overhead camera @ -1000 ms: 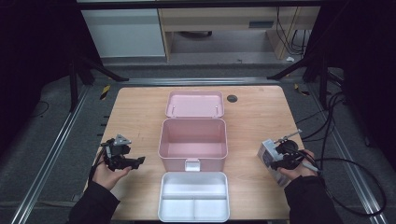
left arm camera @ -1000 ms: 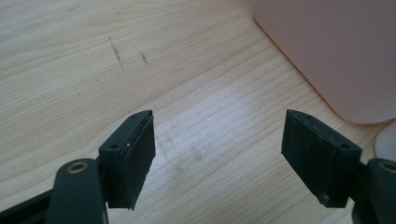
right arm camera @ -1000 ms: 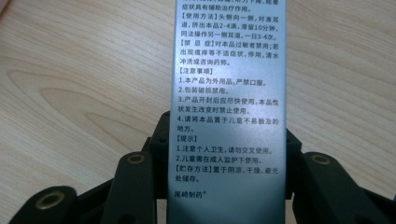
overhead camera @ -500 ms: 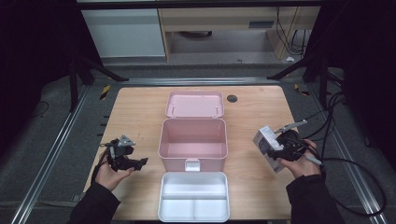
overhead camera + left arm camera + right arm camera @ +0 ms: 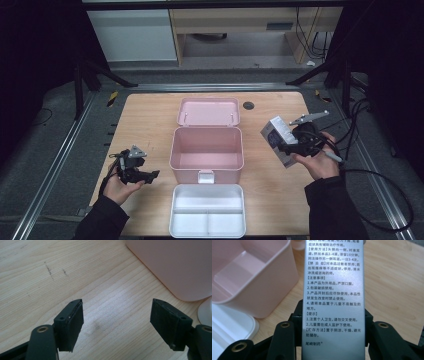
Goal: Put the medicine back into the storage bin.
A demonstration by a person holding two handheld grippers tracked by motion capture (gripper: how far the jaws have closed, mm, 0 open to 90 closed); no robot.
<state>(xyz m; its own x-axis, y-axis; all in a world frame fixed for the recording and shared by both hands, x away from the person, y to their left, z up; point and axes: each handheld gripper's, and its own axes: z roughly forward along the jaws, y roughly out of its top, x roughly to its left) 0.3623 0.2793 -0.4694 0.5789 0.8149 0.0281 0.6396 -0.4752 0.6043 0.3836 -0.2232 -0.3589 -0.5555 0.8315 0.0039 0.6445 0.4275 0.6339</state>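
Chinese print in black runs down the grey face of the carton [image 5: 334, 297] at the centre of the right gripper view: bracketed headings and numbered lines, too fine to read in full. The right gripper [image 5: 295, 145] pinches this narrow box between its jaws, and in the high view it sits right of centre, tilted, above the wooden table [image 5: 150, 120] with bare wood below it. At lower left, the left gripper [image 5: 150, 175] has its jaws spread, nothing between them. Low in the middle lies a white divided tray [image 5: 207, 220]; above it the open pink storage box [image 5: 206, 155], then its pink lid [image 5: 208, 111].
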